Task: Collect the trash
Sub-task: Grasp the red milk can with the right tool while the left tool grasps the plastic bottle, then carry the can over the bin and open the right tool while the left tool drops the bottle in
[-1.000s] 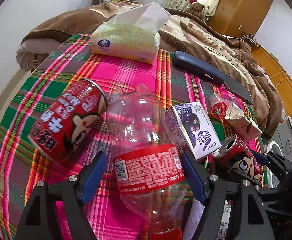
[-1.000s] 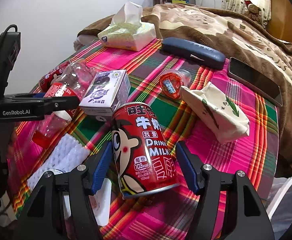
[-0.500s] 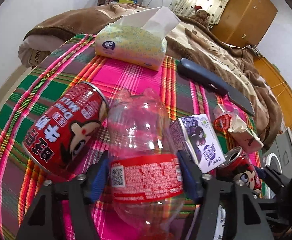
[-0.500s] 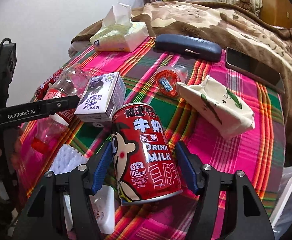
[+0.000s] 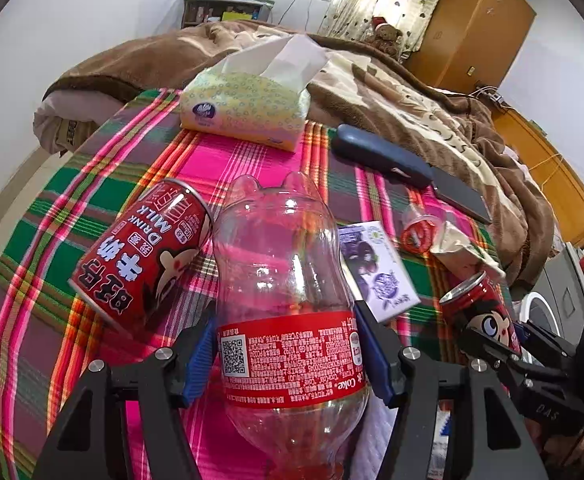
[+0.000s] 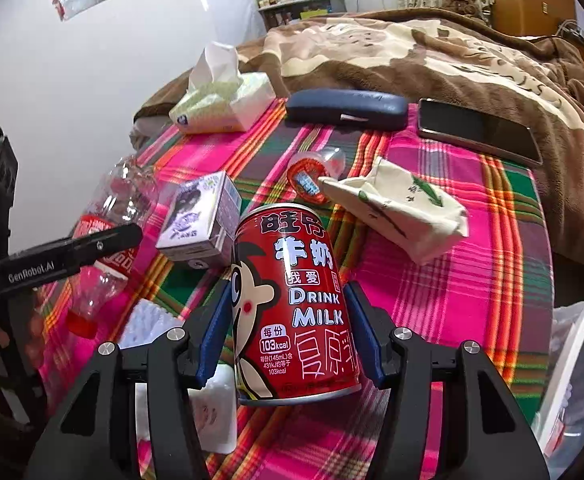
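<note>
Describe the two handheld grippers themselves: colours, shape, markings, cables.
Both the left gripper and the right gripper have matte black angular frames with triangular cut-outs, silver bolt heads at the joints and blue pads lining the fingers. Seen from the right wrist view, the left gripper bears white "GenRobot.AI" lettering and a black cable loops at its rear.

Both hand-held grippers (image 5: 287, 356) (image 6: 292, 336) clamped, side by side.

A plaid cloth (image 6: 472, 280) carries a tissue pack (image 6: 219, 108), phone (image 6: 480, 132) and carton (image 6: 201, 216).

Clear glossy plastic bottle (image 5: 283, 280), shiny metal can (image 6: 296, 304), woven plaid cloth (image 6: 472, 300).
</note>
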`<act>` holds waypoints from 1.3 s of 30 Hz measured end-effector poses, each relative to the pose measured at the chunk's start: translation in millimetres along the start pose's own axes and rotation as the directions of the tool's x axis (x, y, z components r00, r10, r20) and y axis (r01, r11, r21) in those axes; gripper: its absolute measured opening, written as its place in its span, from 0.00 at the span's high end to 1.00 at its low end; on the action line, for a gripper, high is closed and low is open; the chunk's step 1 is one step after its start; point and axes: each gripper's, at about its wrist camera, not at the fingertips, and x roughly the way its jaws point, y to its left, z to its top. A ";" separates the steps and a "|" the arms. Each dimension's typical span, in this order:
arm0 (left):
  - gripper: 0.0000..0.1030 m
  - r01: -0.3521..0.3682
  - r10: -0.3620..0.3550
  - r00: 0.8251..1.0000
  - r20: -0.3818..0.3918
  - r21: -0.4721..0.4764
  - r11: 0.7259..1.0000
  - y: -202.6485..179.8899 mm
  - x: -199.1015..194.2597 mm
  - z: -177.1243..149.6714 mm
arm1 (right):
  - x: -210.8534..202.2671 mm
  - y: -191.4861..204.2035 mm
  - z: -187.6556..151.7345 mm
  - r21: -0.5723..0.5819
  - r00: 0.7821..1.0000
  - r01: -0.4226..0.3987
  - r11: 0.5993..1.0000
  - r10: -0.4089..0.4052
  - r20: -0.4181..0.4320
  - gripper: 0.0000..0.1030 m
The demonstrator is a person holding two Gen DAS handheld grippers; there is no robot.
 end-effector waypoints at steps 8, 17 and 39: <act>0.38 0.028 -0.029 0.999 0.034 0.032 0.999 -18.5 -28.6 -11.0 | -27.5 -6.9 -7.8 0.045 0.998 0.015 0.999 -0.017 0.054 0.44; 0.38 0.080 -0.089 0.993 0.074 0.110 0.991 -62.2 -64.0 -22.3 | -67.7 -27.5 -21.0 0.114 0.990 0.040 0.993 -0.055 0.129 0.44; 0.38 0.226 -0.250 0.968 0.023 0.354 0.907 -222.0 -68.7 -63.0 | -150.6 -112.2 -74.8 0.317 0.942 0.177 0.932 -0.254 0.219 0.44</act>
